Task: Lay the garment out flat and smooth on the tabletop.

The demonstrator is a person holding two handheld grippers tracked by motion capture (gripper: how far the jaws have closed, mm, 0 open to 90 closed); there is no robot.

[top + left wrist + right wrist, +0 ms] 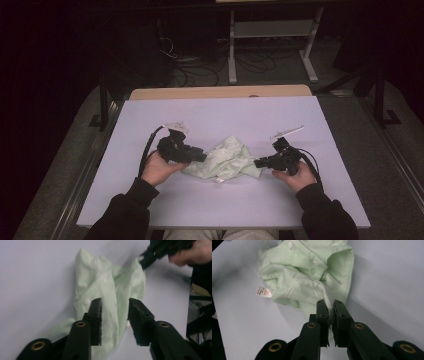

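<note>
We see a white table [210, 200], bare apart from a crumpled pale green garment [227, 160] lying near its middle, toward the person's edge. The garment is bunched, with snap buttons along one seam and a small white label [263, 292] with red print hanging off one side in the right gripper view.

Left hand [156, 169] holds the left gripper [201, 155] at the garment's left edge. In the left gripper view we see its jaws spread apart over the cloth [107, 295], fabric lying between and under them, not pinched.

Right hand [295, 177] holds the right gripper [258, 162] at the garment's right edge. In the right gripper view we see its jaws [329, 315] clamped on a thin fold of the green cloth [307, 272], with the fabric pulled up into the narrow gap. That same gripper [147, 258] appears at the far corner of the garment in the left gripper view, touching the cloth.

Dark sleeves [125, 215] come in from the bottom edge. Behind the table we see floor cables [200, 65] and a white frame [272, 30].
</note>
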